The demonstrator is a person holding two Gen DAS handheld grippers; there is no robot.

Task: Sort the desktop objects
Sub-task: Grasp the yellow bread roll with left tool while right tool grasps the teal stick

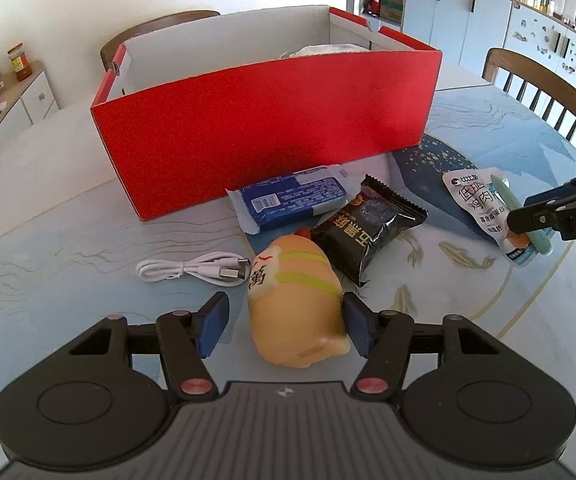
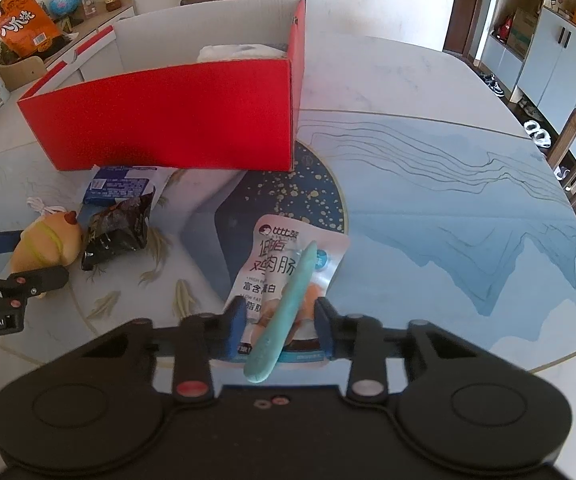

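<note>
My left gripper is straddling the yellow toy near the red box; only its right pad is touching. My right gripper is half-open around the teal pen lying on the white pouch, pads clear.

Each hand-held gripper is matte black: the left gripper and the right gripper both show a broad ribbed housing flanked by two rounded lobes with a raised disc on each. From the housing, angular black linkage arms with open triangular cut-outs run forward, pinned by one red and one silver round cap nearest the housing and small silver caps farther out, and they end in fingers faced with dark blue pads. Seen from the side, a black arm bears white lettering, partly cut off at the frame edge, and small red and silver screws.
</note>
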